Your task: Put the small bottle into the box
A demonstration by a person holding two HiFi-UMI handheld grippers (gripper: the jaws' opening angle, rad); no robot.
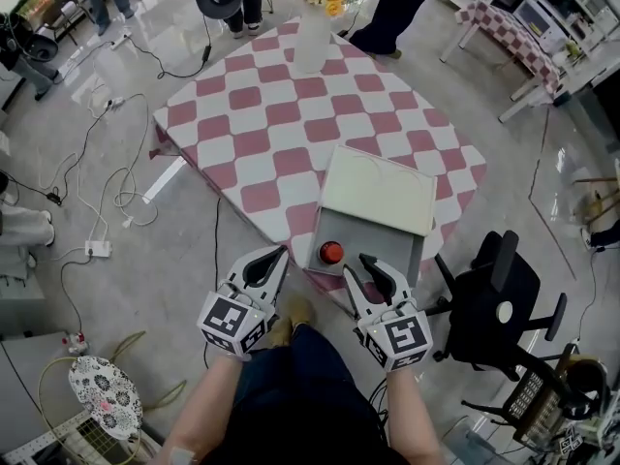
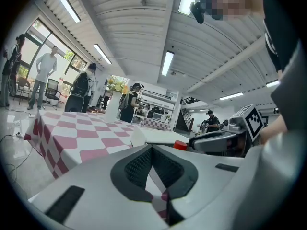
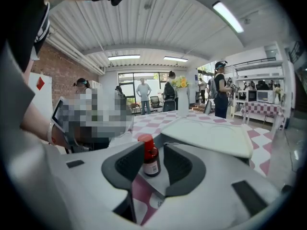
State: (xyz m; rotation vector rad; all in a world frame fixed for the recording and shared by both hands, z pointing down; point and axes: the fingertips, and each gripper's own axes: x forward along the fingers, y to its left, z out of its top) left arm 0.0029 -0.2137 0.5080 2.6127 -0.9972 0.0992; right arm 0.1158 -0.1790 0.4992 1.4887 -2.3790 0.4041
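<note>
While our right gripper (image 1: 373, 264) stands wide around the upright small bottle (image 1: 332, 252), already inside the box (image 1: 387, 240), and our left gripper (image 1: 279, 255) is pinched together empty, we could topple the bottle by clipping its cap when backing away.

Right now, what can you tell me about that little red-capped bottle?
The small bottle has a dark brown body, a red cap and a pale label whose print is too small to read. It stands upright on the grey floor of the open box, the white lid raised behind it. The jaws of the right gripper stand open on either side of it; the pads do not seem to press on it.
</note>
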